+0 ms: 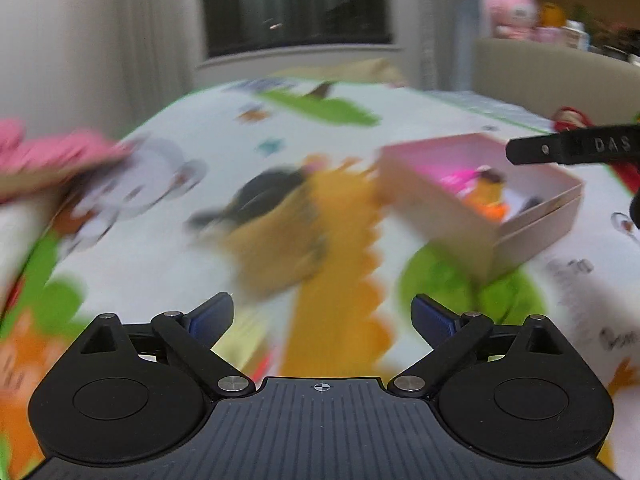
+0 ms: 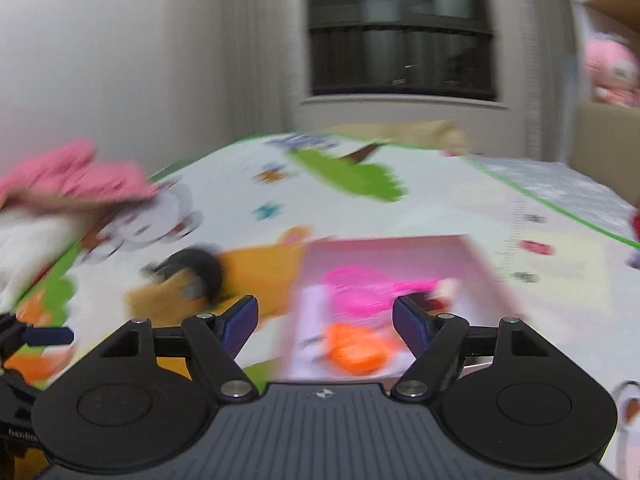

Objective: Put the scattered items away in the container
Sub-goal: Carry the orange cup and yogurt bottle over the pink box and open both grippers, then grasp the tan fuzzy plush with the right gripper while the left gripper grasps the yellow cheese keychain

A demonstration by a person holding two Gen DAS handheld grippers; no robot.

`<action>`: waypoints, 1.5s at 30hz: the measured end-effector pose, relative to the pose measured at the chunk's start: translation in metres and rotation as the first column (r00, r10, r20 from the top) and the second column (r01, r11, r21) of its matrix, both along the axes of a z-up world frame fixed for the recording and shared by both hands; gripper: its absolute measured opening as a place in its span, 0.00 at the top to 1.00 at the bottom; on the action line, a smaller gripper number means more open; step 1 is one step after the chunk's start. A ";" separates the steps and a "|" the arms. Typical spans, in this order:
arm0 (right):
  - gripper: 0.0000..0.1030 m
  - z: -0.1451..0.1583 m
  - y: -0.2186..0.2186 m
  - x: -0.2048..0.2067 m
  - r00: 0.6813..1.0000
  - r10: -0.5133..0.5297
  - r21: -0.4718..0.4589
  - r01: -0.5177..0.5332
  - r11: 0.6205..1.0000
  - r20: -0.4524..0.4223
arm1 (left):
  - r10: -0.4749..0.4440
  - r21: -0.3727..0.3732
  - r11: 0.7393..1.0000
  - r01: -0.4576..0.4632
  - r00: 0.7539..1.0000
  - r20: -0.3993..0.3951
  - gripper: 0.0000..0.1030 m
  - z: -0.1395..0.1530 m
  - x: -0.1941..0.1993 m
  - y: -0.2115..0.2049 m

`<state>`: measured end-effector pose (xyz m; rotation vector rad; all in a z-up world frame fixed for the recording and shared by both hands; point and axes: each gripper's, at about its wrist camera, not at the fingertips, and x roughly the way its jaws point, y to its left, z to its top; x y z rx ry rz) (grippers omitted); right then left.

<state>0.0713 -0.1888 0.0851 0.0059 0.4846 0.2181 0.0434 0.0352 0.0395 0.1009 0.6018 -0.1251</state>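
A pink box (image 1: 460,216) sits on a colourful play mat (image 1: 200,128); it holds a magenta item (image 1: 456,180) and an orange-brown toy (image 1: 486,196). A tan and black plush toy (image 1: 276,216) lies on the mat left of the box. My left gripper (image 1: 322,314) is open and empty, above the mat in front of the plush. My right gripper (image 2: 325,320) is open and empty, over the near edge of the box (image 2: 400,252), with the magenta item (image 2: 368,288) and an orange item (image 2: 356,350) below it. The plush (image 2: 188,280) shows to its left. Both views are blurred.
A pink and white plush (image 1: 48,160) lies at the mat's left edge, also in the right wrist view (image 2: 68,184). A window and curtains stand behind the mat. Pink toys (image 1: 512,12) sit on a shelf at the far right. A red item (image 1: 572,118) lies beyond the box.
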 end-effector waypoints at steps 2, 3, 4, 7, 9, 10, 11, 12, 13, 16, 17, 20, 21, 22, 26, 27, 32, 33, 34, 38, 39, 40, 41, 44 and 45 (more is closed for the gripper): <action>0.27 -0.008 0.033 0.003 0.997 0.066 -0.008 -0.067 0.998 -0.032 | 0.059 -0.019 0.998 -0.060 0.998 -0.025 0.03 -0.004 -0.008 0.026; 0.27 -0.011 0.047 0.005 0.995 0.092 -0.007 -0.093 0.996 -0.047 | 0.080 -0.029 0.996 -0.081 0.996 -0.035 0.03 -0.006 -0.011 0.038; 0.27 -0.016 0.062 0.008 0.991 0.115 -0.004 -0.116 0.993 -0.063 | 0.095 -0.036 0.995 -0.096 0.995 -0.042 0.03 -0.007 -0.014 0.048; 0.25 -0.027 0.105 0.024 0.986 0.149 -0.027 -0.151 0.988 -0.080 | 0.115 -0.053 0.992 -0.117 0.992 -0.043 0.03 -0.009 -0.025 0.071; 0.17 -0.033 0.127 0.035 0.989 0.137 -0.060 -0.141 0.988 -0.061 | 0.108 -0.078 0.991 -0.112 0.993 -0.047 0.03 -0.010 -0.032 0.083; 0.16 -0.036 0.134 0.045 0.991 0.124 -0.072 -0.128 0.989 -0.051 | 0.099 -0.094 0.990 -0.103 0.994 -0.051 0.03 -0.010 -0.035 0.087; 0.16 -0.038 0.138 0.055 0.992 0.115 -0.079 -0.118 0.990 -0.048 | 0.089 -0.108 0.990 -0.095 0.994 -0.055 0.03 -0.011 -0.037 0.090; 0.16 -0.041 0.141 0.066 0.993 0.107 -0.081 -0.111 0.990 -0.051 | 0.081 -0.120 0.989 -0.087 0.995 -0.058 0.03 -0.012 -0.040 0.093; 0.16 -0.043 0.143 0.080 0.993 0.097 -0.074 -0.102 0.992 -0.062 | 0.074 -0.128 0.988 -0.081 0.996 -0.059 0.02 -0.013 -0.043 0.096; 0.16 -0.046 0.137 0.113 0.989 0.085 0.006 -0.085 0.996 -0.125 | 0.078 -0.154 0.984 -0.087 0.995 -0.064 0.02 -0.015 -0.049 0.105; 0.17 -0.048 0.133 0.122 0.982 0.095 0.054 -0.087 0.995 -0.162 | 0.084 -0.163 0.982 -0.094 0.994 -0.065 0.02 -0.016 -0.049 0.106; 0.28 -0.052 0.125 0.130 0.955 0.158 0.196 -0.110 0.975 -0.252 | 0.102 -0.177 0.978 -0.113 0.993 -0.066 0.02 -0.017 -0.047 0.110; 0.30 -0.053 0.124 0.126 0.949 0.175 0.219 -0.118 0.969 -0.262 | 0.104 -0.180 0.977 -0.114 0.992 -0.066 0.02 -0.018 -0.046 0.111; 0.30 -0.052 0.124 0.119 0.942 0.202 0.241 -0.137 0.961 -0.270 | 0.102 -0.182 0.977 -0.113 0.993 -0.067 0.02 -0.018 -0.045 0.111; 0.30 -0.039 0.128 0.074 0.871 0.407 0.351 -0.303 0.886 -0.275 | 0.077 -0.189 0.978 -0.089 0.995 -0.067 0.02 -0.019 -0.044 0.106; 0.30 -0.032 0.129 0.060 0.865 0.436 0.338 -0.344 0.876 -0.249 | 0.072 -0.193 0.978 -0.083 0.995 -0.067 0.02 -0.018 -0.044 0.105; 0.30 -0.013 0.143 0.036 0.920 0.373 0.080 -0.366 0.927 -0.122 | 0.063 -0.197 0.977 -0.076 0.995 -0.071 0.02 -0.019 -0.043 0.099; 0.33 -0.015 0.147 0.041 0.928 0.352 0.047 -0.349 0.936 -0.120 | 0.060 -0.198 0.977 -0.073 0.996 -0.071 0.02 -0.019 -0.044 0.099; 0.39 -0.017 0.149 0.047 0.934 0.334 0.031 -0.333 0.942 -0.125 | 0.057 -0.199 0.978 -0.070 0.996 -0.071 0.02 -0.019 -0.046 0.098; 0.49 -0.035 0.160 0.082 0.950 0.264 0.005 -0.267 0.964 -0.165 | 0.061 -0.195 0.978 -0.074 0.996 -0.072 0.02 -0.019 -0.049 0.101; 0.55 -0.041 0.161 0.089 0.952 0.247 0.003 -0.251 0.968 -0.181 | 0.067 -0.194 0.978 -0.080 0.995 -0.073 0.02 -0.018 -0.050 0.102; 0.61 -0.049 0.161 0.096 0.951 0.231 0.006 -0.235 0.972 -0.207 | 0.071 -0.192 0.978 -0.084 0.995 -0.073 0.02 -0.018 -0.051 0.104; 0.61 -0.056 0.158 0.100 0.948 0.216 0.016 -0.218 0.976 -0.233 | 0.075 -0.190 0.978 -0.088 0.994 -0.073 0.02 -0.018 -0.052 0.105; 0.63 -0.063 0.145 0.090 0.941 0.210 0.039 -0.207 0.978 -0.264 | 0.080 -0.181 0.979 -0.092 0.994 -0.072 0.02 -0.016 -0.054 0.107; 0.63 -0.064 0.139 0.083 0.938 0.216 0.042 -0.212 0.976 -0.272 | 0.081 -0.177 0.980 -0.093 0.994 -0.073 0.02 -0.016 -0.053 0.108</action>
